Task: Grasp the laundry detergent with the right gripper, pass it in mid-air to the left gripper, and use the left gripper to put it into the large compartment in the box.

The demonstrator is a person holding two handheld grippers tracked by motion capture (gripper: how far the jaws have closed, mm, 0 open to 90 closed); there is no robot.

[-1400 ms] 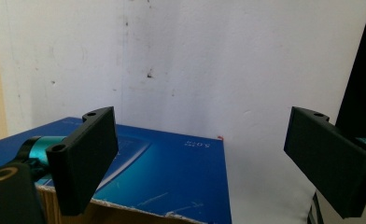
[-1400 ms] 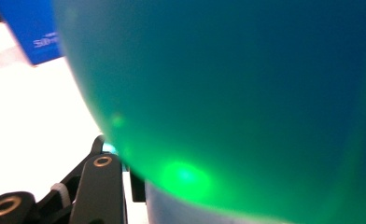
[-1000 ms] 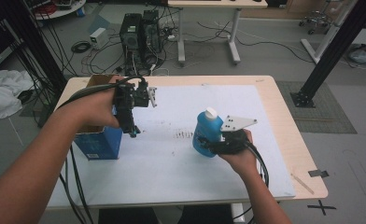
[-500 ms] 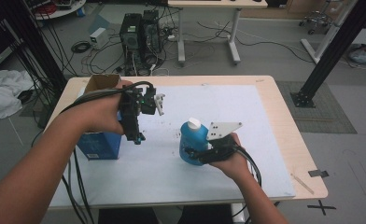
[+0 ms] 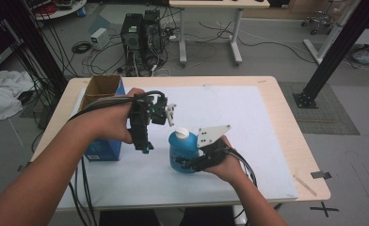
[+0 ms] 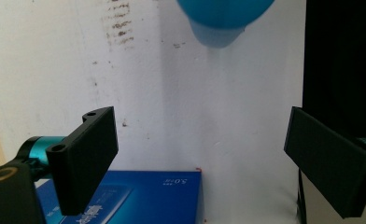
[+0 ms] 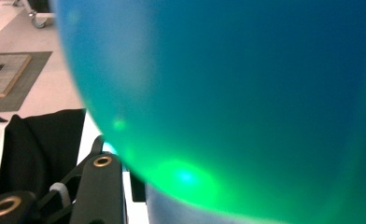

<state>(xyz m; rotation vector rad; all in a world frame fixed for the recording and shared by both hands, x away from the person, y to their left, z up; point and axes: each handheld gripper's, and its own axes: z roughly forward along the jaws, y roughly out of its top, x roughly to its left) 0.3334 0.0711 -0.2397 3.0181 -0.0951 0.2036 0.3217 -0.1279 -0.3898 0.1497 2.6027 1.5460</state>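
Observation:
A blue bottle [image 5: 182, 153] with a white cap [image 5: 181, 133] stands upright near the middle of the white mat [image 5: 234, 108]. My right gripper [image 5: 188, 164] is shut on its lower body. In the right gripper view the bottle [image 7: 246, 93] sits close to the lens, above one black finger [image 7: 102, 186]. My left gripper [image 5: 144, 147] hangs just left of the bottle and points down, jaws open and nothing between them. In the left gripper view the open left gripper [image 6: 200, 158] looks onto the mat, with the bottle [image 6: 221, 18] at the top edge.
A blue carton [image 5: 102, 148] with an open brown top stands at the left of the table, close to my left hand, and its blue face [image 6: 125, 196] lies below the left jaws. Computer towers [image 5: 142, 30] and cables lie on the floor beyond the table.
The right gripper has carried the bottle left and toward the person. The left gripper has moved right and nearer, closing the gap to the bottle.

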